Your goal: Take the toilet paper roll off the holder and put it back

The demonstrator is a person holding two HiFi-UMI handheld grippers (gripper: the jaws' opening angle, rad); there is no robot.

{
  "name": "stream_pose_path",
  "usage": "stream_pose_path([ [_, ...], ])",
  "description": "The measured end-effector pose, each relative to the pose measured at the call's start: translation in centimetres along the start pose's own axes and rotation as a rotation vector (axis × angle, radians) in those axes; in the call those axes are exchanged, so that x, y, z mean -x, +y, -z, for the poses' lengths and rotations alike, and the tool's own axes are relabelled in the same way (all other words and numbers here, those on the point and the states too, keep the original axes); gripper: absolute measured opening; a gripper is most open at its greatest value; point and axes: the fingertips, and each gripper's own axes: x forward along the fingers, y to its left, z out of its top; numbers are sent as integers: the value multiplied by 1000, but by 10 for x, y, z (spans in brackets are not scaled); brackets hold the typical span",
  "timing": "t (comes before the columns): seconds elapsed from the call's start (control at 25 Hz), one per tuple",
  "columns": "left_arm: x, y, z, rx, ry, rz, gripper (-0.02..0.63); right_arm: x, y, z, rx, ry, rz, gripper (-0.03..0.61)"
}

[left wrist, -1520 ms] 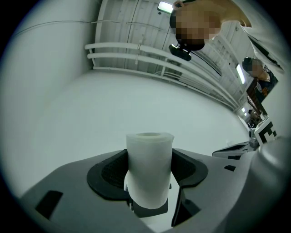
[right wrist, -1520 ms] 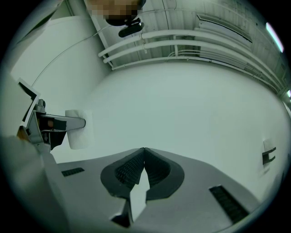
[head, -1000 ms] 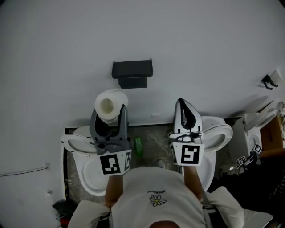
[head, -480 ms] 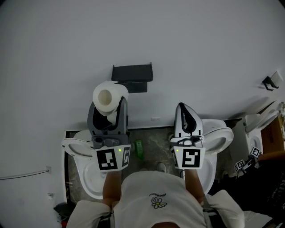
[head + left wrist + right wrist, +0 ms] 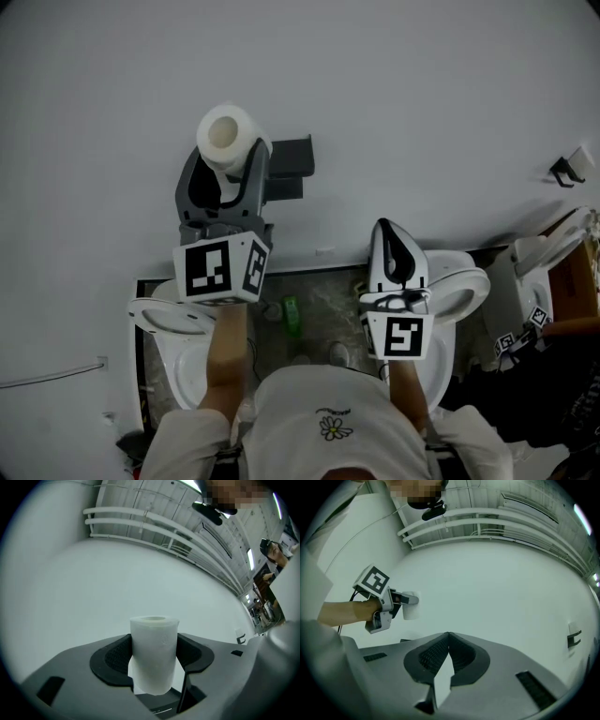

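The white toilet paper roll (image 5: 225, 131) is held up against the white wall, with my left gripper (image 5: 228, 156) shut on its sides. In the left gripper view the roll (image 5: 153, 648) stands upright between the two dark pads (image 5: 115, 656). The dark wall holder (image 5: 292, 156) sits just right of the roll, its left part hidden behind the gripper. My right gripper (image 5: 393, 228) hangs lower at the right, shut and empty, its tips meeting (image 5: 448, 634). The right gripper view also shows the left gripper (image 5: 380, 603) holding the roll (image 5: 410, 611).
Below me stand two white toilets, one at the left (image 5: 150, 314) and one at the right (image 5: 466, 281). A green bottle (image 5: 292, 315) lies on the floor between them. A small dark hook (image 5: 565, 171) is on the wall at far right, above a cardboard box (image 5: 574, 281).
My left gripper has carried the roll up and forward toward the wall, and it now covers the holder's left side. The right gripper has hardly moved.
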Motion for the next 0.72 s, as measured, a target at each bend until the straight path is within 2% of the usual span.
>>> stream_pose_path([
  [0.12, -29, -6, 21, 53, 90, 33, 293, 4, -4, 5, 3, 24, 11, 9],
  [0.28, -64, -12, 66, 96, 233, 49, 293, 7, -9, 11, -5, 38, 13, 9],
  [0.48, -84, -26, 117, 153, 402, 80, 293, 13, -23, 24, -27, 58, 39, 9],
  [0.56, -86, -30, 128, 153, 433, 77, 293, 15, -28, 28, -37, 64, 50, 9],
  [0.72, -90, -36, 145, 89, 470, 63, 293, 19, -37, 34, -48, 75, 63, 9],
])
